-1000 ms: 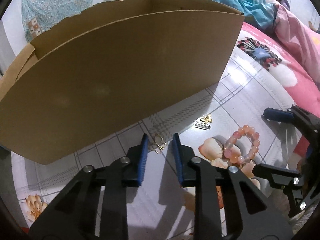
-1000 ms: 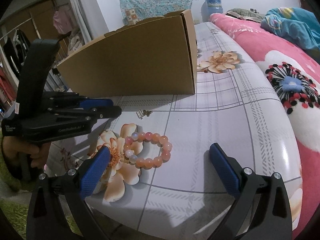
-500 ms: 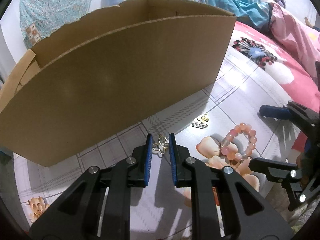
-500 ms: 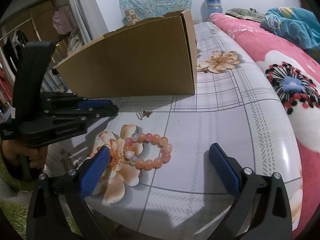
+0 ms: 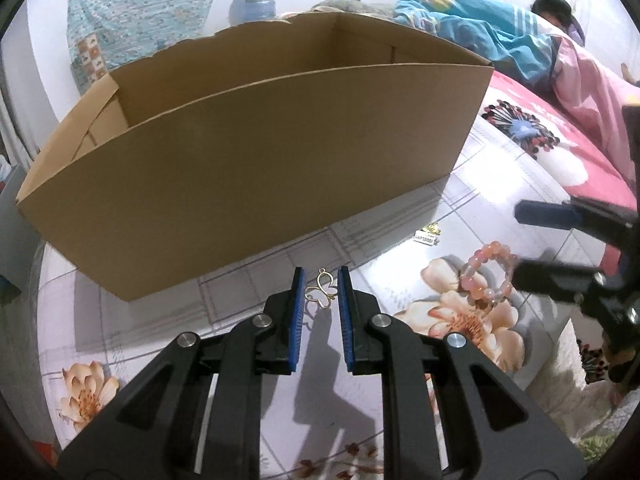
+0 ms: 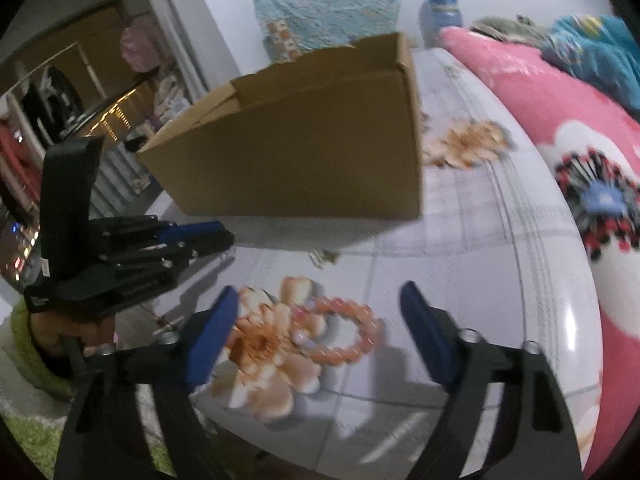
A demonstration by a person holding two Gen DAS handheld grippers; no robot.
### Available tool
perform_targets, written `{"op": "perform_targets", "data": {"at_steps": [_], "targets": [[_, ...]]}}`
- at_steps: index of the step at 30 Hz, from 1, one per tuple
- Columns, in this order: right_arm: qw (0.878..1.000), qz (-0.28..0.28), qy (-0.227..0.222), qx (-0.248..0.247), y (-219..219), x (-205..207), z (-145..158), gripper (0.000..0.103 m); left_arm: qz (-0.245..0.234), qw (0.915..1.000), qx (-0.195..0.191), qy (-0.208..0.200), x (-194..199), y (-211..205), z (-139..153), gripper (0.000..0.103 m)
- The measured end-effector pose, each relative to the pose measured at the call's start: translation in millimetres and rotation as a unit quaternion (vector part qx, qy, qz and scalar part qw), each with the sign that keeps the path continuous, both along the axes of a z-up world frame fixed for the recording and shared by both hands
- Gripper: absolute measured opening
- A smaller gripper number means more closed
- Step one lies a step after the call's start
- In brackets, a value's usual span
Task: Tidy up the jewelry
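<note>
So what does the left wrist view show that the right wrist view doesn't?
Left wrist only: the gold butterfly charm held off the table between the left gripper pads, and the box's inside. Right wrist only: the open right gripper straddling the bracelet. Both: the cardboard box, the bracelet, a small charm near the box.

Box (image 5: 256,168) was plain brown cardboard. Bracelet (image 6: 340,330) had pink-orange beads; butterfly charm (image 5: 320,290) was gold. Tablecloth (image 5: 452,196) was white, grey-checked, peach-flowered.

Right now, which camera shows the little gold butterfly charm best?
The left wrist view: the gold butterfly charm sits sharp between the left claw pads. In the right wrist view that claw is side-on and the charm is not discernible.
</note>
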State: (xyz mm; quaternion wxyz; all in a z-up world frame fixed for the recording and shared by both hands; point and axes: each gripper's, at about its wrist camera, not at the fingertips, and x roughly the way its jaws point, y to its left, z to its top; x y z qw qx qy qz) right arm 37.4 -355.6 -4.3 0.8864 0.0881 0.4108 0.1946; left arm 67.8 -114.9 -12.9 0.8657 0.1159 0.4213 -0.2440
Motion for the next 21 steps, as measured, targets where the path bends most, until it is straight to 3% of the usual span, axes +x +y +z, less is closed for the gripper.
{"op": "perform_targets", "data": {"at_steps": [6,14,21], "targets": [[0.999,0.038,0.002,-0.034,26.5,20.6,-0.4,0.033,0.003,0.9999,-0.016,-0.003,-2.1,11.3,-0.5,0.015],[0.996,0.043,0.027,-0.075,33.2,39.8,-14.6,0.019,0.001,0.9994,-0.034,-0.001,0.7,19.3,-3.3,0.015],[0.992,0.050,0.034,-0.112,39.1,45.2,-21.9,0.015,0.002,0.9990,-0.044,0.005,4.0,23.1,-6.2,0.015]]}}
